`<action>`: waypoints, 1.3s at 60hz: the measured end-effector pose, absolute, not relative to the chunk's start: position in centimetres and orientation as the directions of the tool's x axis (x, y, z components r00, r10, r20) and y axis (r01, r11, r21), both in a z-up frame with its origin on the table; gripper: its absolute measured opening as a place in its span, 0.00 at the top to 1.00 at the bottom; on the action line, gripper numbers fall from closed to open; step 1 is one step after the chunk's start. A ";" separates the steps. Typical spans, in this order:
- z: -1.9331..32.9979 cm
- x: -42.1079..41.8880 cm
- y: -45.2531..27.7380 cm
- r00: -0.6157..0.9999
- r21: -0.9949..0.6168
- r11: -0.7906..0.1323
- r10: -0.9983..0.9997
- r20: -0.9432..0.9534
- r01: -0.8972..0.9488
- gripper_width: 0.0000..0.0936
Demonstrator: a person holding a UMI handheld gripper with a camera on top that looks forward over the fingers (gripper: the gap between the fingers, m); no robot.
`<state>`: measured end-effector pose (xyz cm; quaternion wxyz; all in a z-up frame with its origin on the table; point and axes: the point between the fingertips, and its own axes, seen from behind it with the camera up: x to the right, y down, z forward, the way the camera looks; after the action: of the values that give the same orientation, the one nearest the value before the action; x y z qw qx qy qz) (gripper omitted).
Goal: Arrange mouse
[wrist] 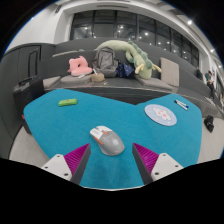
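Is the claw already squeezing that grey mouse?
No: the mouse lies on the teal mat between the open claw fingers, gaps either side.

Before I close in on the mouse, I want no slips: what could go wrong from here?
1. The mouse lies on the teal mat just ahead of the open fingers, nearer the left one and askew, so closing now may nudge it aside.
2. Its rounded shell could slip out of a shallow grip.
3. A wide sweep may hit the round coaster beyond the right finger.
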<state>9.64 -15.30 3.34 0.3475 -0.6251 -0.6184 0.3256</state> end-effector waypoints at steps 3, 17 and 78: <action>3.1 8.7 -15.6 0.016 -0.835 0.022 0.999 0.036 0.549 0.09; 0.6 4.9 -15.6 0.032 -0.802 0.032 0.997 0.064 0.596 0.08; 3.9 -3.6 -11.9 0.075 -0.792 -0.066 0.997 -0.026 0.607 0.65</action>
<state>-3.63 -11.89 3.94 0.3156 -0.6616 -0.6060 0.3088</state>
